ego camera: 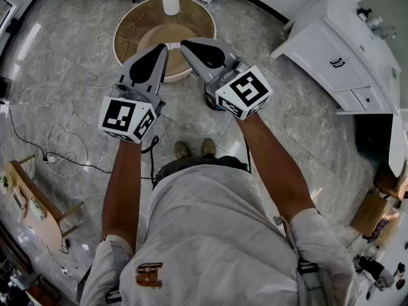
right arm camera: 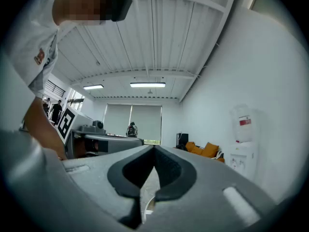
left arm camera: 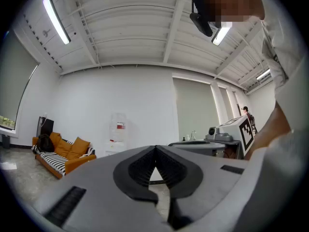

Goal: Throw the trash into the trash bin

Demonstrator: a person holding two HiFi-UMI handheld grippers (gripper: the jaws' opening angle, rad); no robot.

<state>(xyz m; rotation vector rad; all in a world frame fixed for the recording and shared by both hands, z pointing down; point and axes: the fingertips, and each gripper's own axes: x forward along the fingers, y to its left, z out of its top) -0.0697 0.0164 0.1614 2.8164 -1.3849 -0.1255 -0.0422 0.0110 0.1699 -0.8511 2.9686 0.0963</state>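
Note:
I stand on a marble floor and hold both grippers level in front of me. In the head view my left gripper (ego camera: 164,47) and right gripper (ego camera: 185,44) point toward a round wooden table (ego camera: 197,19); their tips nearly meet. Both are shut with nothing between the jaws: the left gripper view shows the left gripper (left arm camera: 155,148) with its tips touching, and the right gripper (right arm camera: 154,148) looks the same in its own view. I cannot pick out any trash or a trash bin. A dark rounded object (ego camera: 373,138) sits beside the white cabinet at the right; I cannot tell what it is.
A white vase (ego camera: 171,2) of yellow flowers stands on the table. White cabinets (ego camera: 338,56) line the right side, and a cardboard box (ego camera: 370,213) lies below them. Cables (ego camera: 64,132) trail across the floor at the left. An orange sofa (left arm camera: 63,153) and a water dispenser (left arm camera: 117,133) stand by the far wall.

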